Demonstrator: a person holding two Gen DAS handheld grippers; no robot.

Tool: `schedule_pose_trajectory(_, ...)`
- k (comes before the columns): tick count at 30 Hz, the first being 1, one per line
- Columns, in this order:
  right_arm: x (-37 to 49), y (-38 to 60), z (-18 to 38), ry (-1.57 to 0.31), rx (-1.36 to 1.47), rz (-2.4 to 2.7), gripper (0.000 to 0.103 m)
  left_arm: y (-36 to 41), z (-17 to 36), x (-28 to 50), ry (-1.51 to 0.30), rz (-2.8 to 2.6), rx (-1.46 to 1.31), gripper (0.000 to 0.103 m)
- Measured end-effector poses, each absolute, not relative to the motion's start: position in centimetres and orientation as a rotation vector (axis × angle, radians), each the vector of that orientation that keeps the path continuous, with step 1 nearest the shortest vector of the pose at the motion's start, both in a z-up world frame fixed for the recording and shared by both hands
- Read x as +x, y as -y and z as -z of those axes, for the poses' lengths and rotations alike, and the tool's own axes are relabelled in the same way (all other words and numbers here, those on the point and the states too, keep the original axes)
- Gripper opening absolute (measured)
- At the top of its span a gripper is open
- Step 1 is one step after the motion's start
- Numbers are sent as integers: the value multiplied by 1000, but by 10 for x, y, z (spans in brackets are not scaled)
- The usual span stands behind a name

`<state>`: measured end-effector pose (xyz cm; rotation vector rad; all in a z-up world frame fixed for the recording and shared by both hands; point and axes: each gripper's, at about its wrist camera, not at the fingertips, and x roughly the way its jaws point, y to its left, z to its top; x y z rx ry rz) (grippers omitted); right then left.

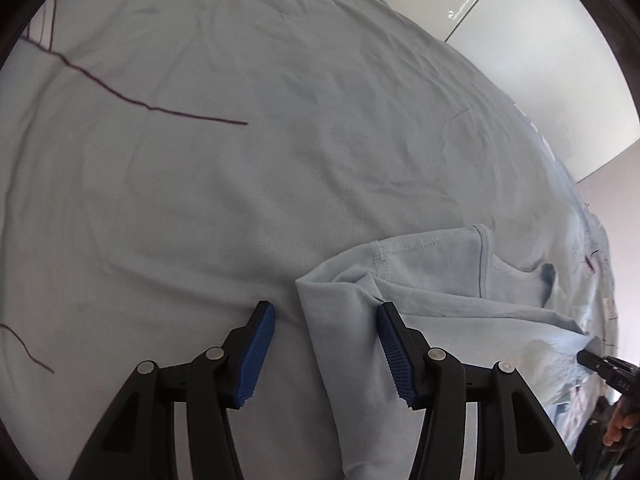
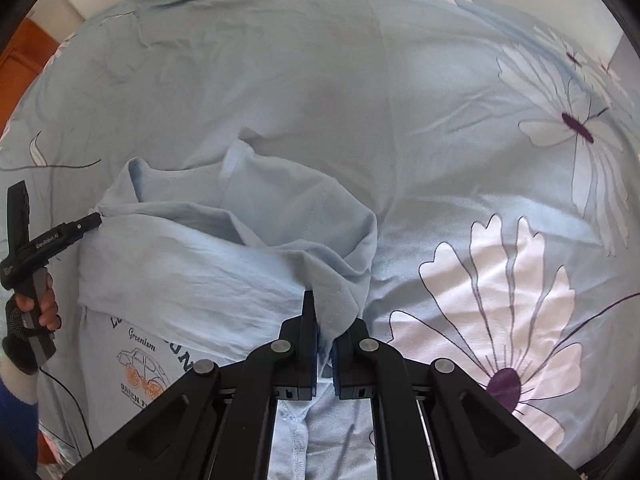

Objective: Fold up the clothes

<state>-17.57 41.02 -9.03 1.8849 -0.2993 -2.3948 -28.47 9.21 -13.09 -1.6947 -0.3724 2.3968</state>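
Right gripper [image 2: 325, 332] pinches the shirt [image 2: 208, 264]; left gripper [image 1: 325, 334], at lower frame, gapes around a fold that may slip free.

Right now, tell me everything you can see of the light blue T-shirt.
The light blue T-shirt is thin, soft knit, creased, with stitched hems. It lies partly folded on the floral bedsheet, one layer turned over another. A chest print shows an orange-wheeled car and lettering, including "Greenism". The right gripper is shut on a bunched fold near its right edge. In the left wrist view the left gripper stands open, a shirt fold lying between its fingers.
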Motion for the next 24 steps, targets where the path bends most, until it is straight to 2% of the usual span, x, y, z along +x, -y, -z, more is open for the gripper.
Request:
schedule_pose_trajectory(4,-182,-418,98,360,1910,2400,5,-101,131,-292,299,-2419,-1704,57)
schedule_pose_trajectory(7,-182,-421,93,361,1907,2410,9,-101,125,-295,296,-2415,-1707,57)
schedule_pose_trajectory(11,-177,-433,79,368,1882,2479,27,-65,108,-285,444,-2405,-1661,57)
schedule_pose_trajectory(14,-170,-444,80,451,1894,2465,27,-55,112,-277,567,-2300,-1666,58)
schedule_pose_trajectory(18,-164,-448,90,483,1947,2442,28,-52,117,-269,574,-2246,-1688,58)
schedule_pose_trajectory(21,-158,-451,100,593,1961,2395,28,-49,116,-265,558,-2264,-1683,56)
schedule_pose_trajectory(22,-156,-448,100,600,1950,2400,28,-48,114,-264,553,-2291,-1679,54)
schedule_pose_trajectory(23,-154,-446,100,607,1938,2404,28,-46,113,-263,547,-2319,-1675,33)
schedule_pose_trajectory(24,-152,-444,100,614,1926,2408,26,-44,112,-263,547,-2341,-1673,20)
